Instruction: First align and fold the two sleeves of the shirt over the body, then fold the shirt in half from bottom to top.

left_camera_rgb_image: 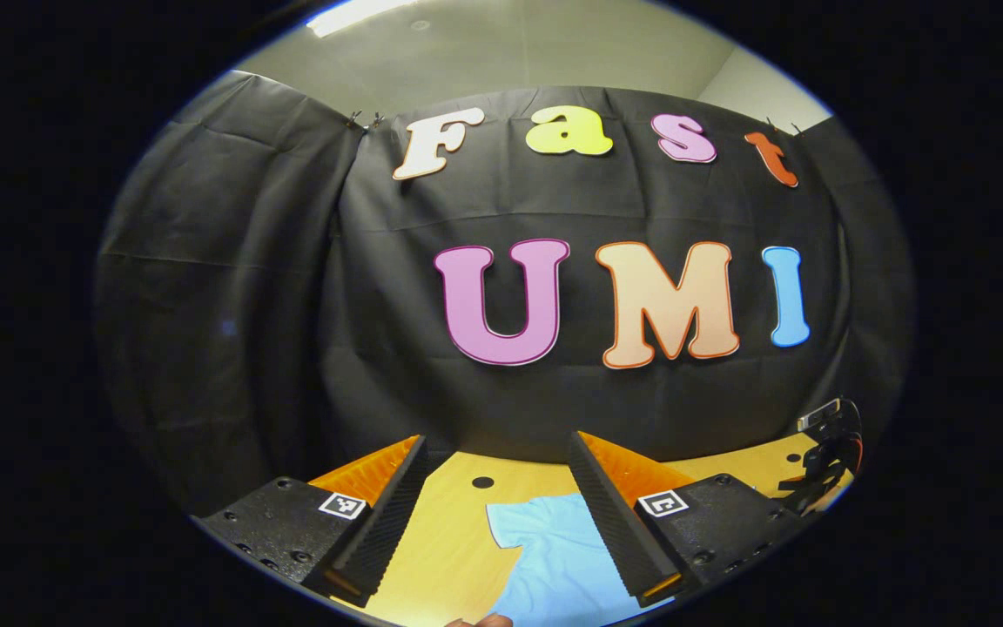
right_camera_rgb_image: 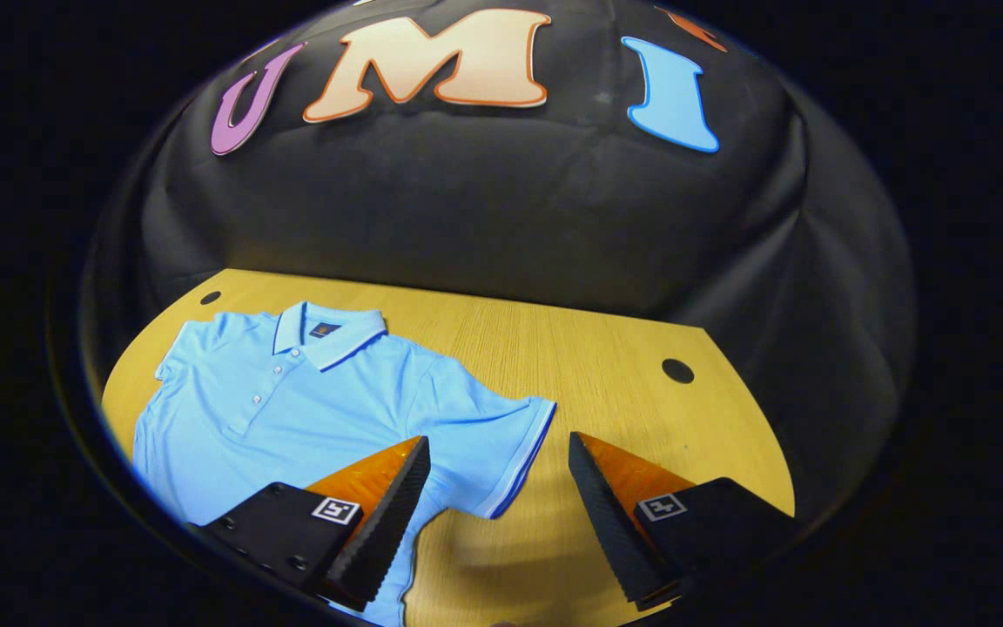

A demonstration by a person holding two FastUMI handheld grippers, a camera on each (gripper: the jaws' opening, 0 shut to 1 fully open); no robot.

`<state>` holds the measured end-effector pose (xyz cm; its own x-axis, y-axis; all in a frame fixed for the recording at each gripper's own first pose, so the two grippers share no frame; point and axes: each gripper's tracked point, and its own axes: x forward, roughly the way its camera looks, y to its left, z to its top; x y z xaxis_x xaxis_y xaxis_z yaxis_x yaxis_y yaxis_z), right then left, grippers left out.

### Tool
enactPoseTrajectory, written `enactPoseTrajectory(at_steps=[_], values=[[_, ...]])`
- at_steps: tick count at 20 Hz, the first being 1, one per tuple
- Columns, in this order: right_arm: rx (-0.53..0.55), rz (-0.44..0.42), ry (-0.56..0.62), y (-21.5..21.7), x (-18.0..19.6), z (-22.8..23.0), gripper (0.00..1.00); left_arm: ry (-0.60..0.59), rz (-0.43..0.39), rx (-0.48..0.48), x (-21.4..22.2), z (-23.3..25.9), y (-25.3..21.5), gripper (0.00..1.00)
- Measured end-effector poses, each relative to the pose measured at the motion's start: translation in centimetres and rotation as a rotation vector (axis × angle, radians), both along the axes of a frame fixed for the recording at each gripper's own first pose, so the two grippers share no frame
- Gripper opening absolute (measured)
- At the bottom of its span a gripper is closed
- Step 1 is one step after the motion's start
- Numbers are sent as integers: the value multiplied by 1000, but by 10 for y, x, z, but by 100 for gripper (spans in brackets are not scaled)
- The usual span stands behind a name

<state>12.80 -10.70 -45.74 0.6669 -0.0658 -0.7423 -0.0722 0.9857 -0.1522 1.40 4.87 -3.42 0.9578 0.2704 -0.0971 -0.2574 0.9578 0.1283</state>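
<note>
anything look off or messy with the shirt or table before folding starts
Nothing stands out. The light blue polo shirt lies flat and face up on the wooden table, collar neat, sleeve spread out and unfolded. Both grippers are open, holding nothing.

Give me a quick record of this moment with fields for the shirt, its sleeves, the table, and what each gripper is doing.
shirt: light blue polo shirt, lying flat, front up, collar toward the booth wall
sleeves: both spread out; none folded over the body yet
table: wooden table with dark round holes
left gripper: open, holding nothing, one sleeve seen between its fingers
right gripper: open, holding nothing, sleeve cuff seen between its fingers
task stage: folding not started
</note>
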Motion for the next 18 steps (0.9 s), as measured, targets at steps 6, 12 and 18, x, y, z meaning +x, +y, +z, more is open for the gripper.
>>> enactPoseTrajectory(at_steps=[6, 12, 18], values=[[6, -96, 94, -7, -5, -46, 100, 21, 34, -12, 0, -10, 16, 97], [108, -123, 161, 2, -11, -62, 98, 24, 14, -14, 9, -11, 16, 97], [143, -149, 120, 12, -4, -58, 21, 36, 3, -28, 11, -16, 20, 97]])
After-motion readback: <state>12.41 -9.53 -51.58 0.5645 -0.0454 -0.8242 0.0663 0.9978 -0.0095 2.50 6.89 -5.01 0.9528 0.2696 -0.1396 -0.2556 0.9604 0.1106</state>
